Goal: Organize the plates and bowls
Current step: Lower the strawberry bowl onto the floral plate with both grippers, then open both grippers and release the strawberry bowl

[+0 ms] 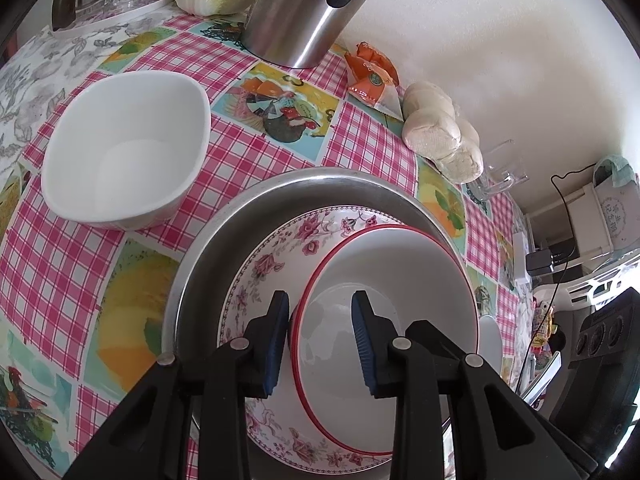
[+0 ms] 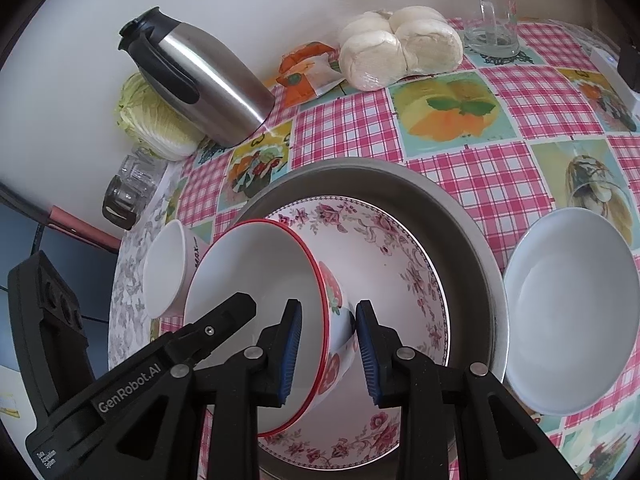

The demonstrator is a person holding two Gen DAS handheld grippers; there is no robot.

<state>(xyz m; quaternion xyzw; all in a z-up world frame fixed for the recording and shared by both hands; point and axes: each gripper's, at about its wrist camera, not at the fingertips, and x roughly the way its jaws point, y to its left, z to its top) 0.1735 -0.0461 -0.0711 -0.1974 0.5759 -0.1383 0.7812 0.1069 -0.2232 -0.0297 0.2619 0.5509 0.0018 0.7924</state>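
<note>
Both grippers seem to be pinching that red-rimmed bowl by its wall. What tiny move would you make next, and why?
Probably lower it gently. The red-rimmed bowl hangs tilted over the floral plate, which lies in the metal tray; the left gripper and right gripper each clamp its wall. Levelling it down onto the plate would nest it.

Left gripper: angled downward, jaws narrowly parted.
Right gripper: angled downward, jaws narrowly parted.

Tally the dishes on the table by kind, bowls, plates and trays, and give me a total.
Bowls: 3: red-rimmed bowl, held tilted by both grippers; square white bowl; round white bowl.
Plates: 1: floral plate.
Metal trays: 1: round metal tray under the plate.
Total: 5
</note>
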